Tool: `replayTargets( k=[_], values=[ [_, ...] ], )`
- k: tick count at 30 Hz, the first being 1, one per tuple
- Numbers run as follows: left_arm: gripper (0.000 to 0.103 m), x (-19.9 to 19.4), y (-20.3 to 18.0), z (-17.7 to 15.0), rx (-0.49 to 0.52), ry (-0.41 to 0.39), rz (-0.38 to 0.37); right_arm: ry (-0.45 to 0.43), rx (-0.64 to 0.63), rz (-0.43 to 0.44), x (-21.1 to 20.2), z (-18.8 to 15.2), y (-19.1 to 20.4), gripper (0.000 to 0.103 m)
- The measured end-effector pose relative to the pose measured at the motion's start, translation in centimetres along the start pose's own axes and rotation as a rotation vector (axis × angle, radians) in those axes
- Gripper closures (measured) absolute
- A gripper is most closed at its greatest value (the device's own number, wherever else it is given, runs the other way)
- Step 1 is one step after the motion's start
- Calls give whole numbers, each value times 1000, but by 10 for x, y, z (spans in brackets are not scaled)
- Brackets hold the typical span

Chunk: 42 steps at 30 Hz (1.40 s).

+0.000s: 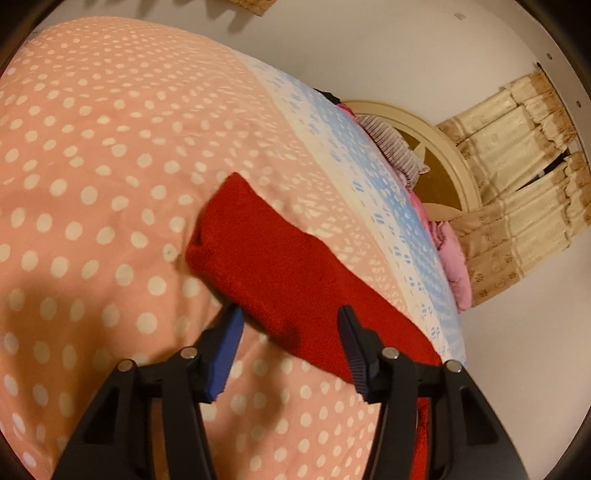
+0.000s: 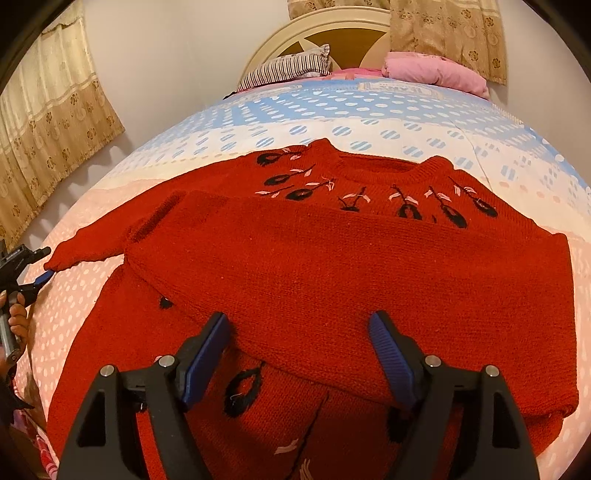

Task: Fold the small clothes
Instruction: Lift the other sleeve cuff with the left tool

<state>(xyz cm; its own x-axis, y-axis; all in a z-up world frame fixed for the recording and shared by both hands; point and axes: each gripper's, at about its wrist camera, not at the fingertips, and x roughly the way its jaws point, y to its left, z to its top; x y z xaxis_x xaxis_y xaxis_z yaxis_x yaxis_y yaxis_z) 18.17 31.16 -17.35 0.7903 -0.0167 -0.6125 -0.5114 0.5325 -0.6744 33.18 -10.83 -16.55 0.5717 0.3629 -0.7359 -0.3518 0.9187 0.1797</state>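
Observation:
A small red knitted sweater (image 2: pixel 332 258) with black and pink embroidery lies on the bed; its right side is folded across the body. My right gripper (image 2: pixel 299 343) is open just above its lower part, touching nothing. The sweater's left sleeve (image 1: pixel 280 266) stretches out on the pink dotted bedspread (image 1: pixel 92 166). My left gripper (image 1: pixel 290 332) is open with its fingers on either side of that sleeve's near part, not closed on it. The left gripper also shows at the left edge of the right wrist view (image 2: pixel 40 277), by the cuff.
The bedspread turns blue and white (image 2: pixel 369 110) toward the headboard (image 2: pixel 317 29). A striped pillow (image 2: pixel 288 68) and a pink pillow (image 2: pixel 436 72) lie there. Beige curtains (image 2: pixel 48 140) hang on the walls. The bed's edge is close on the left.

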Motion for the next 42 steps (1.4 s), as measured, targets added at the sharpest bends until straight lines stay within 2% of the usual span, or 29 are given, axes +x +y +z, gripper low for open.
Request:
replayTargets(
  k=[8,12,13,14,16,17,23,27,32,42],
  values=[
    [48,6,9,14,-50,-51,17,-7,-4,-12,-1,-1,1,24],
    [49,9,7,20,-44,-72,27,-14,8,-1,-2,-2,-1,24],
    [54,9,5,21,-37,-71,28,-16,11,2,-2,-2,-2,24],
    [68,10,3,21,-22,-64,30,-18,14,4,-2,-2,-2,24],
    [90,12,2,20,4,-39,21,-20,17,7,-3,-2,-3,24],
    [92,12,2,20,8,-36,22,-21,18,8,-3,-2,-3,24],
    [97,10,-4,20,52,-22,24,-25,23,11,-3,-2,-4,24],
    [97,6,-15,22,77,-16,-1,-26,25,11,-3,-2,-4,24],
    [97,-4,-43,22,121,-24,-60,-26,24,10,-3,-2,-5,24],
    [97,-6,-105,9,165,10,-172,-40,41,15,-6,-2,-7,24]
  ],
)
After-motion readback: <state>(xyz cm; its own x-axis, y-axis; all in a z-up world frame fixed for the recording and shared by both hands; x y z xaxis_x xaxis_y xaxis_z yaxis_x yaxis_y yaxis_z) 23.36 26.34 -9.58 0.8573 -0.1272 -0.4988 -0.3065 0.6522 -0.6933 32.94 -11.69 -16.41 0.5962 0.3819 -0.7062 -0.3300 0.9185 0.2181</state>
